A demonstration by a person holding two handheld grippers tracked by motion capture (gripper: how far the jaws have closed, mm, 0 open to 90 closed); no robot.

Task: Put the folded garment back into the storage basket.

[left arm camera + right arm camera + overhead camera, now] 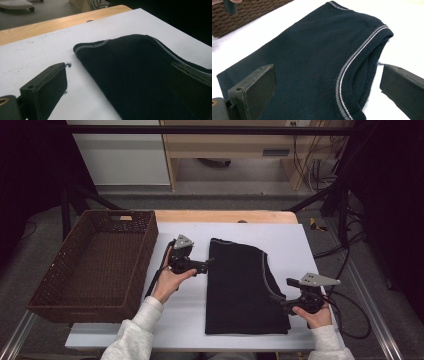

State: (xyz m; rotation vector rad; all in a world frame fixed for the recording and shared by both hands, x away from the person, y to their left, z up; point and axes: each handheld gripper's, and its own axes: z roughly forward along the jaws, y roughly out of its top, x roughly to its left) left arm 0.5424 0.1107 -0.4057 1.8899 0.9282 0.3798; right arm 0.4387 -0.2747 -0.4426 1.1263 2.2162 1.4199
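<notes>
Nearest to the high camera are the person's two sleeves, which enter from the bottom edge, each hand holding a gripper. The left gripper (pixel 206 265) is at the left edge of a folded dark garment (pixel 245 287), near its far end. Its jaws stand wide apart in the left gripper view, one over the bare white sheet and the other over the cloth, and they hold nothing. The right gripper (pixel 280 301) is at the right edge of the garment, nearer to the person. Its jaws are also spread wide, one over the dark body of the cloth and the other beyond the grey-striped trim (pixel 352 65), and nothing is between them.

The garment lies flat on the white sheet of the desk (pixel 190 320), about in the middle, to the right of the brown woven basket (pixel 95 265). The basket is empty.

My judgement is that the folding is partly done: the garment is already a neat long rectangle, with the striped armhole on top at the right. No grasp is made yet, so a next fold or the move into the basket is left.

The long axis of the garment runs from the person toward the far edge of the desk. The end with the curved armhole points away from the person, and the straight end lies close to the near edge.
</notes>
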